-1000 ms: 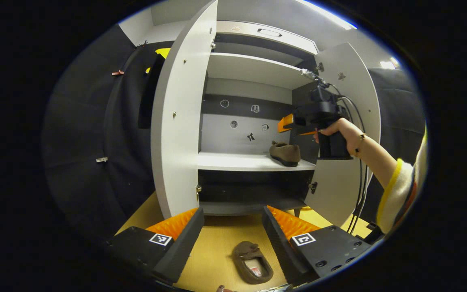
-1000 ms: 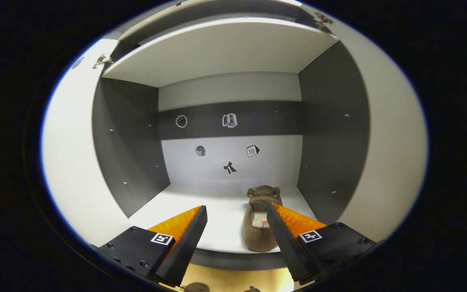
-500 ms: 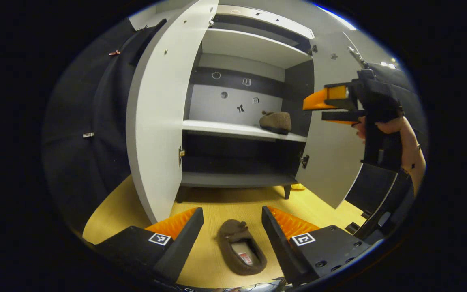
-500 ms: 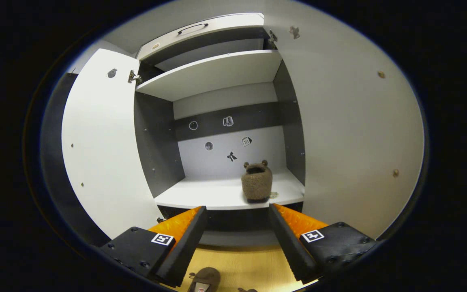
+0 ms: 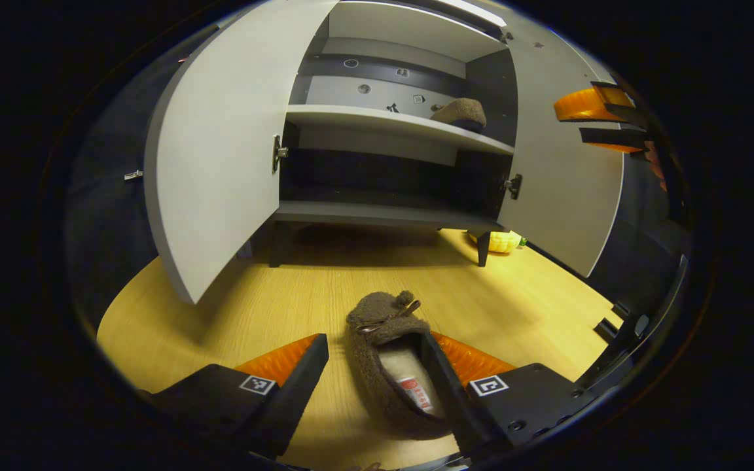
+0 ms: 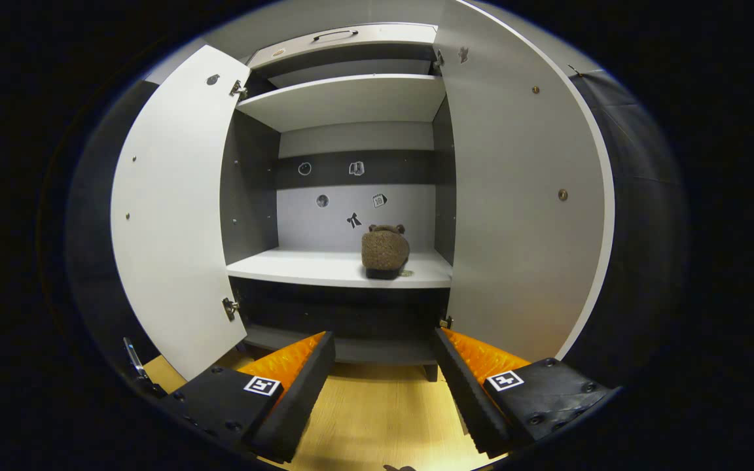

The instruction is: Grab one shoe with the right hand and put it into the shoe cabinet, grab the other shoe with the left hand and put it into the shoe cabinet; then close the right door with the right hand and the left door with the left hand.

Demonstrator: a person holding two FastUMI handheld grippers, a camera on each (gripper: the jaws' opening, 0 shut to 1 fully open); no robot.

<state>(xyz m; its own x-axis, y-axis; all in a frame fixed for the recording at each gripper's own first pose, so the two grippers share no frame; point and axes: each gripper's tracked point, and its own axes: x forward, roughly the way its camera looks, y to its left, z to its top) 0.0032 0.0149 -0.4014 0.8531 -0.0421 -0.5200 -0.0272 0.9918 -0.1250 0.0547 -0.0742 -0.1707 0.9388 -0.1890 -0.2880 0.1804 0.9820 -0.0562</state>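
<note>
Second shoe (image 5: 393,360) lay on the wooden floor (image 5: 272,301) before the shoe cabinet (image 6: 344,98), between the spread fingers of the left gripper (image 5: 377,373); its right finger appeared inside the shoe's opening, nothing clamped. First shoe (image 6: 385,250) sat on the middle shelf (image 6: 298,268). Right gripper (image 6: 383,376) stood wide apart and empty, facing the cabinet. Both doors (image 6: 167,209) stood open. Recommended: straddle one side wall near mid-length before closing, so the soft shoe lifts level.
</note>
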